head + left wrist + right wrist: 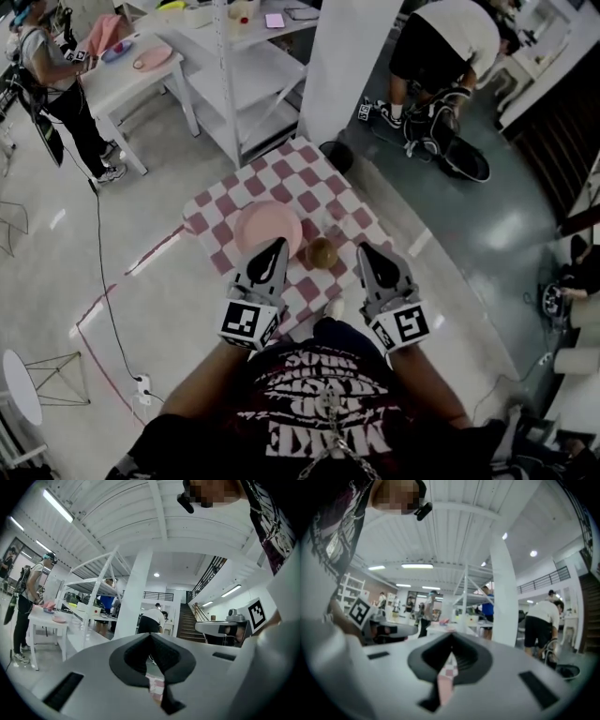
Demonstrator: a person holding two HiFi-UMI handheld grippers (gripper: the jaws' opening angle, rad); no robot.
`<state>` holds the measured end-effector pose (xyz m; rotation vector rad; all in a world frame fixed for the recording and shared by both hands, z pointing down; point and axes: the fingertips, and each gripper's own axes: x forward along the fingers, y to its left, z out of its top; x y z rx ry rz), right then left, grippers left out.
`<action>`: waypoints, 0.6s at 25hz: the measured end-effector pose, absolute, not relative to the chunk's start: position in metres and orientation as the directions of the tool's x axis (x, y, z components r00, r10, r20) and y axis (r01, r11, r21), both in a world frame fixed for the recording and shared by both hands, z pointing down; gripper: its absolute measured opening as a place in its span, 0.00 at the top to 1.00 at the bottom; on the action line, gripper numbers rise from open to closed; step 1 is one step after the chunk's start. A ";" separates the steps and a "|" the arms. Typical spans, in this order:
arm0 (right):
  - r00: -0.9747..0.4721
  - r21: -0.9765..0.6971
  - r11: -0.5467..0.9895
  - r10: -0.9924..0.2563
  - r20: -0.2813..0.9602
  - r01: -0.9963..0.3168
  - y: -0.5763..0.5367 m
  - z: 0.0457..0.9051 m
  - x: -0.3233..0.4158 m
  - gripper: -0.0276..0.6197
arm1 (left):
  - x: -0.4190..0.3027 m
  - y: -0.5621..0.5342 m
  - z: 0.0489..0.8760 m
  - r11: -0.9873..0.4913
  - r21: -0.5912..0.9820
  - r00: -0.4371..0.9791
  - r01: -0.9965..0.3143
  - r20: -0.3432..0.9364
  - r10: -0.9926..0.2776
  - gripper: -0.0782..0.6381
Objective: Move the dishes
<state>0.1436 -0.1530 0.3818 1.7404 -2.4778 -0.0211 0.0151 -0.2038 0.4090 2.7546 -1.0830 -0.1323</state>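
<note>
— Progress on the dishes: what is entered so far?

— No dish lifted, as far as the views show. All pieces sit on the checked tablecloth [305, 178]. I judge the task to be at its start, with every piece left for you.

— Stock, by position?

— Item 1: pink plate [267, 225], lying flat. Item 2: brown bowl [322, 252], just beside the plate on its right, upright. Item 3: what looks like a clear glass [335, 228], right of the plate and beyond the bowl; too faint to be sure. Item 4: small white rounded thing [334, 307], on your side of the plate, near the cloth's edge.

— Jaws?

— Your left gripper [274, 246]: jaws closed together with nothing between them; only a sliver of the checked tablecloth shows through the slit. Your right gripper [362, 249]: the same, closed and empty.

— Plate against the jaws?

— Your left tips hang over the plate's near rim, and I cannot tell whether they touch it. Your right tips hang right of the plate, past the bowl. You would have to part the jaws before gripping any rim.
</note>
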 end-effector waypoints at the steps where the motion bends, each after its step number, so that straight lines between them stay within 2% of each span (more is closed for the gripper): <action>1: -0.328 0.067 0.334 -0.940 0.089 -0.940 -0.154 0.384 0.147 0.91 | 0.019 -0.205 0.412 -0.724 0.194 0.737 -0.662 -0.012 -0.676 0.85; 9: -0.357 0.014 0.360 -0.928 0.106 -0.933 -0.174 0.407 0.182 0.90 | 0.046 -0.228 0.482 -0.645 0.291 0.703 -0.706 0.182 -0.687 0.85; 15: -0.412 -0.057 0.410 -0.886 0.214 -0.910 -0.209 0.456 0.228 0.90 | 0.069 -0.241 0.546 -0.516 0.356 0.624 -0.780 0.369 -0.689 0.85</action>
